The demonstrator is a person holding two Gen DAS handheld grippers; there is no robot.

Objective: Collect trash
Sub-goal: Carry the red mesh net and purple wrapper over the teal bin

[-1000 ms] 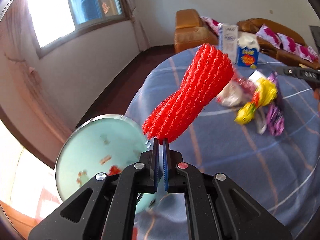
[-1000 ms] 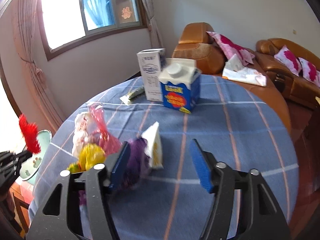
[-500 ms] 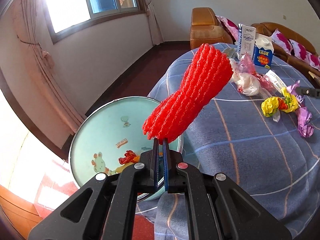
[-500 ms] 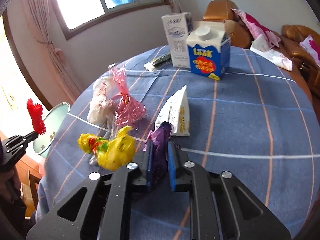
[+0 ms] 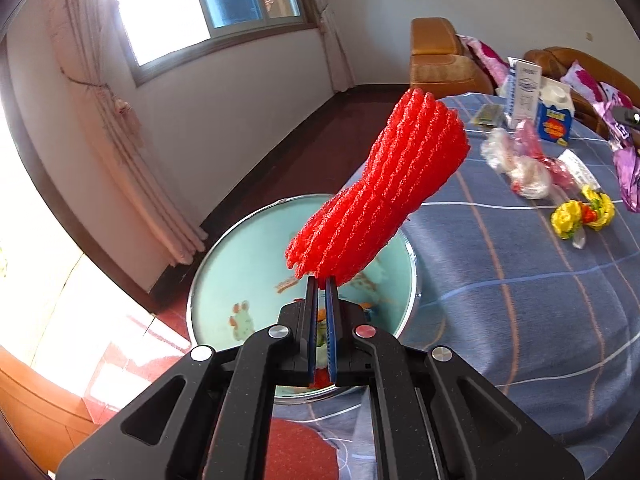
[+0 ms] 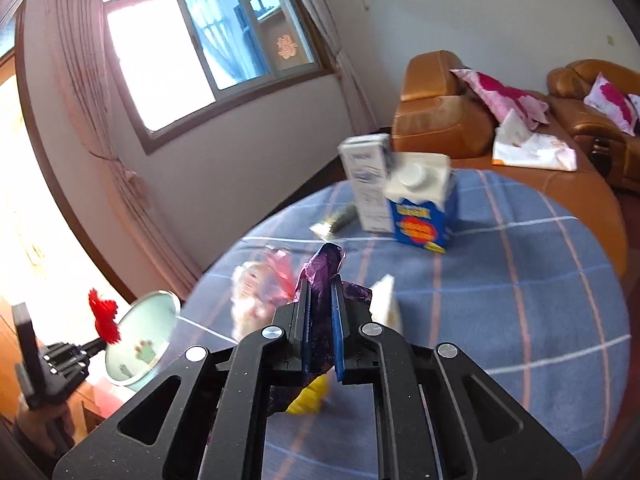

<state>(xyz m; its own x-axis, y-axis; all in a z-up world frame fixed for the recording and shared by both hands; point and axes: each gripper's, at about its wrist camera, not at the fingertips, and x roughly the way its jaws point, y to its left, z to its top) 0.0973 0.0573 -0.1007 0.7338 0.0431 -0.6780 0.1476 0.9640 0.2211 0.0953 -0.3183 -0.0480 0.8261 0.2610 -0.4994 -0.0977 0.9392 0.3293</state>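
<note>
The left gripper (image 5: 320,280) has its fingers pressed together on the lower end of a red foam net (image 5: 380,204), which rises up and to the right from the fingertips, tilted away from the camera. Directly beneath the net and gripper sits a pale green trash bin (image 5: 224,280) with a metal rim, standing on the floor just beside the edge of the table (image 5: 520,300), which is covered in a blue checked cloth. Some scraps show inside the bin. The right gripper (image 6: 320,284) is pinching a purple wrapper (image 6: 322,268), whose crumpled top sticks up above the fingertips while the rest hangs down between the fingers; it is held above the table. On the table beyond lie a pink-and-white plastic bag (image 6: 260,284), a white packet (image 6: 386,300) and a yellow wrapper (image 5: 582,216). Farther back stand a white carton (image 6: 366,184) and a blue carton (image 6: 420,208), touching or nearly so, with a small dark sachet (image 6: 336,220) just beside them. An orange-brown sofa (image 6: 440,108) with pink cushions stands behind the table.
</note>
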